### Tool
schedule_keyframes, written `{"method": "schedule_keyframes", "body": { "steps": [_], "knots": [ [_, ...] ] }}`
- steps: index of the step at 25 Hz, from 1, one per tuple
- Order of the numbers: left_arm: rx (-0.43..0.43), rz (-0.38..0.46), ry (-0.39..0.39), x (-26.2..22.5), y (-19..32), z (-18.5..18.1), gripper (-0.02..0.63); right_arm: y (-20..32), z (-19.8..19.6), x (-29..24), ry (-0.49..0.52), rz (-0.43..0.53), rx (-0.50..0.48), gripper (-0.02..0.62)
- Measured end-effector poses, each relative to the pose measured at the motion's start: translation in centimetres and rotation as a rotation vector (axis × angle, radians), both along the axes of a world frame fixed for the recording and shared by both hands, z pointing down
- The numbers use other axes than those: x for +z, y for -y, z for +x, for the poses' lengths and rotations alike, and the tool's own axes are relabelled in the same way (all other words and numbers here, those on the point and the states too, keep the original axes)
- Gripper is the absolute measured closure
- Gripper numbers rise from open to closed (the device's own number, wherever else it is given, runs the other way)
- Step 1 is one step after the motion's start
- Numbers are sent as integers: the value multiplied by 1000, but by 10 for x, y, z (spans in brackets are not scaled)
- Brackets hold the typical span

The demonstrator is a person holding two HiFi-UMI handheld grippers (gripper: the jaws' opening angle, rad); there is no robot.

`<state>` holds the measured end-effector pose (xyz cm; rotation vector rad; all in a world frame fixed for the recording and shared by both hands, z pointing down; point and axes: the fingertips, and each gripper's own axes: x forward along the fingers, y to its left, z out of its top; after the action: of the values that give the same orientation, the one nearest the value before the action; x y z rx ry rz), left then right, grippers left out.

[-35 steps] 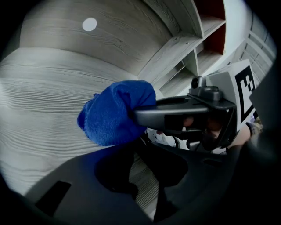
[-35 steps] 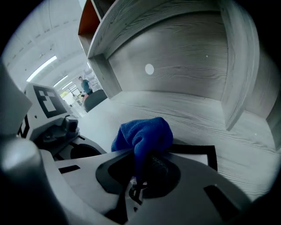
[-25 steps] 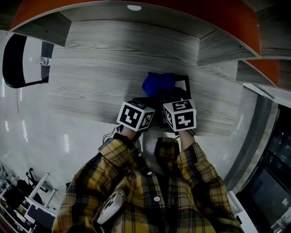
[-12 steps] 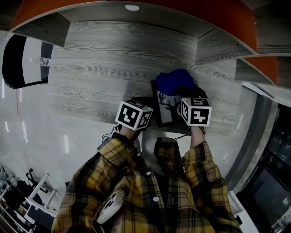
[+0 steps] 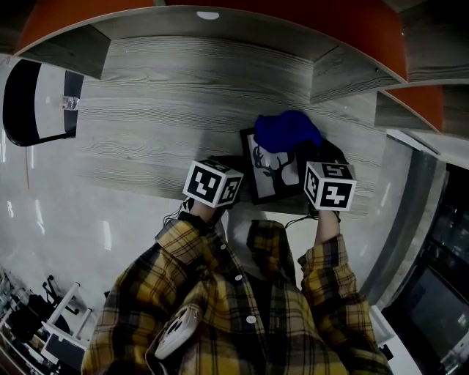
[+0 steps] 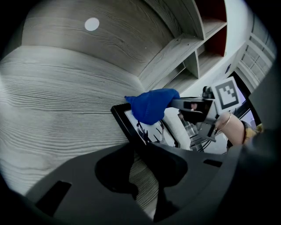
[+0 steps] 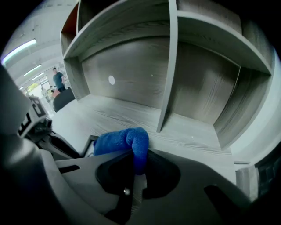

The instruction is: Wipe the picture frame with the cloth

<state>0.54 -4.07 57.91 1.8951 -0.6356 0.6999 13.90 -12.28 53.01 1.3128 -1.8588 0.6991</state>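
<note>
A black picture frame point(image 5: 272, 174) with a deer print lies on the grey wooden desk point(image 5: 146, 124). My left gripper point(image 5: 240, 176) is shut on the frame's near left edge point(image 6: 131, 132), which runs between its jaws. My right gripper point(image 5: 314, 152) is shut on a bunched blue cloth point(image 5: 287, 130). The cloth point(image 7: 125, 141) sticks out past the jaws and rests over the frame's far right corner. In the left gripper view the cloth point(image 6: 151, 104) covers the top of the frame, with the right gripper point(image 6: 193, 106) behind it.
Grey shelving with orange panels point(image 5: 352, 29) rises behind the desk. An upright divider point(image 7: 169, 66) stands just beyond the cloth. A white round disc point(image 5: 207, 15) sits on the back panel. The desk's front edge point(image 5: 132, 187) runs below the grippers.
My right gripper has carried the cloth to the right and a little away across the frame, uncovering the deer print. The left gripper has kept still on the frame.
</note>
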Motion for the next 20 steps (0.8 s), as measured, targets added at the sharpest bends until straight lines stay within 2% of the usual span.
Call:
{"method": "schedule_keyframes", "body": {
  "steps": [5,8,11,14,16,20],
  "knots": [
    [10,-7,-2,0,-1,1,514,-25,-40,-78,98,84,-121,554],
    [13,-10,-3,0,-1,0,514,-53,-60,-98,177,25,-185,555],
    [20,-13,-5,-1,-2,0,514,-88,-79,-79,211,-135,-272,554],
    [21,-12,-5,-2,-1,0,514,-107,-95,-36,214,-267,-309,555],
    [20,-11,-9,-1,0,1,514,-102,-101,-10,181,-279,-307,555],
    [3,-19,-27,-1,0,0,519,-76,-102,22,81,-213,-289,555]
  ]
}}
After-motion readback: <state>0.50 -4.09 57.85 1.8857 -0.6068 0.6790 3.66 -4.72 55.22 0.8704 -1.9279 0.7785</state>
